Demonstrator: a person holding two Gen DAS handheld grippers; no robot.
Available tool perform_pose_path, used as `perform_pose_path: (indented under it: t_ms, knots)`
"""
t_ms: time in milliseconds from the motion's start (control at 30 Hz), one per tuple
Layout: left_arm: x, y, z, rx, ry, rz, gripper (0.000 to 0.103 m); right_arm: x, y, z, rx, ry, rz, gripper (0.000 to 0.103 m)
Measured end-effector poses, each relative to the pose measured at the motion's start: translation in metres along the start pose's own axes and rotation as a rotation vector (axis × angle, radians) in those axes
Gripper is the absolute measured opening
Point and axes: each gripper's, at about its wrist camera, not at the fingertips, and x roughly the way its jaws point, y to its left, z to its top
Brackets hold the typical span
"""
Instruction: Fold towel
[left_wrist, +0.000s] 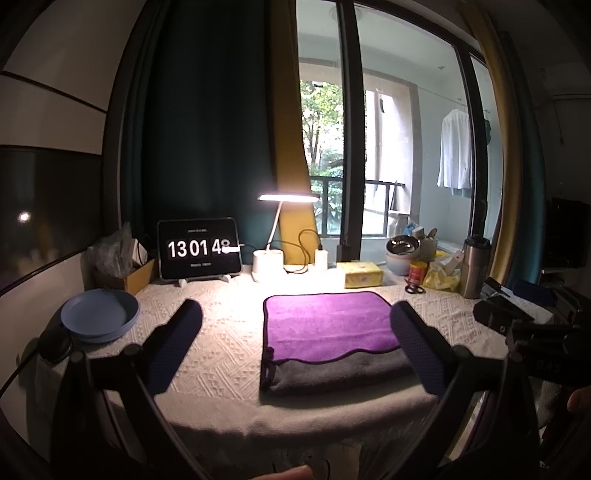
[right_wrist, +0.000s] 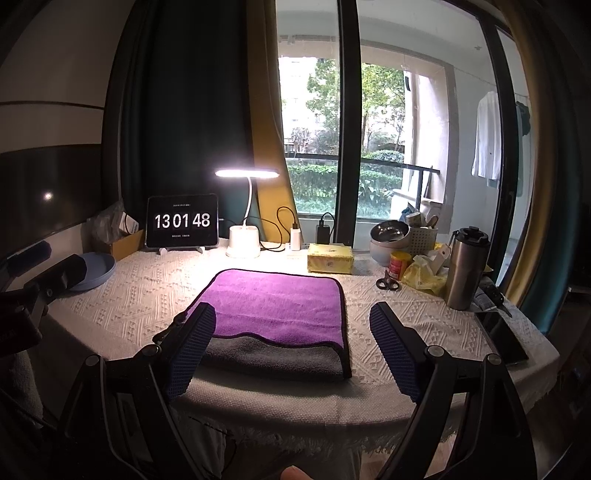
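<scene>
A purple and grey towel (left_wrist: 327, 325) lies flat on the white tablecloth, folded over so the purple top layer leaves a grey strip at the near edge. It also shows in the right wrist view (right_wrist: 280, 310). My left gripper (left_wrist: 295, 314) is open and empty, held above the near table edge; its right finger overlaps the towel's right edge in view. My right gripper (right_wrist: 293, 321) is open and empty, its left finger over the towel's near left corner. The right gripper's body shows at the right of the left wrist view.
A blue plate (left_wrist: 99, 314) sits at the left. At the back stand a clock tablet (left_wrist: 199, 247), a lit desk lamp (left_wrist: 267, 264) and a yellow tissue pack (left_wrist: 360, 274). Scissors (right_wrist: 388, 284), a steel tumbler (right_wrist: 466, 267), bowls and a phone (right_wrist: 506, 339) crowd the right.
</scene>
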Motion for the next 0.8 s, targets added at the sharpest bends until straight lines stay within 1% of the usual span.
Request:
perform_pose_path:
  t_ms: [233, 400, 500, 633, 800]
  knots:
    - [0.008, 0.001, -0.001, -0.001, 0.019, -0.007, 0.103, 0.006, -0.002, 0.000, 0.007, 0.005, 0.003, 0.088]
    - [0.025, 0.000, -0.004, 0.004, 0.073, -0.011, 0.103, 0.017, -0.007, -0.002, 0.015, 0.031, 0.003, 0.088]
    - [0.042, 0.000, -0.009, 0.006, 0.128, -0.008, 0.103, 0.030, -0.012, -0.006, 0.021, 0.067, 0.000, 0.088]
    - [0.072, 0.000, -0.019, 0.008, 0.242, -0.005, 0.103, 0.052, -0.019, -0.015, 0.041, 0.146, -0.007, 0.088]
    - [0.104, -0.001, -0.034, 0.013, 0.341, -0.004, 0.103, 0.080, -0.027, -0.026, 0.061, 0.237, -0.009, 0.088]
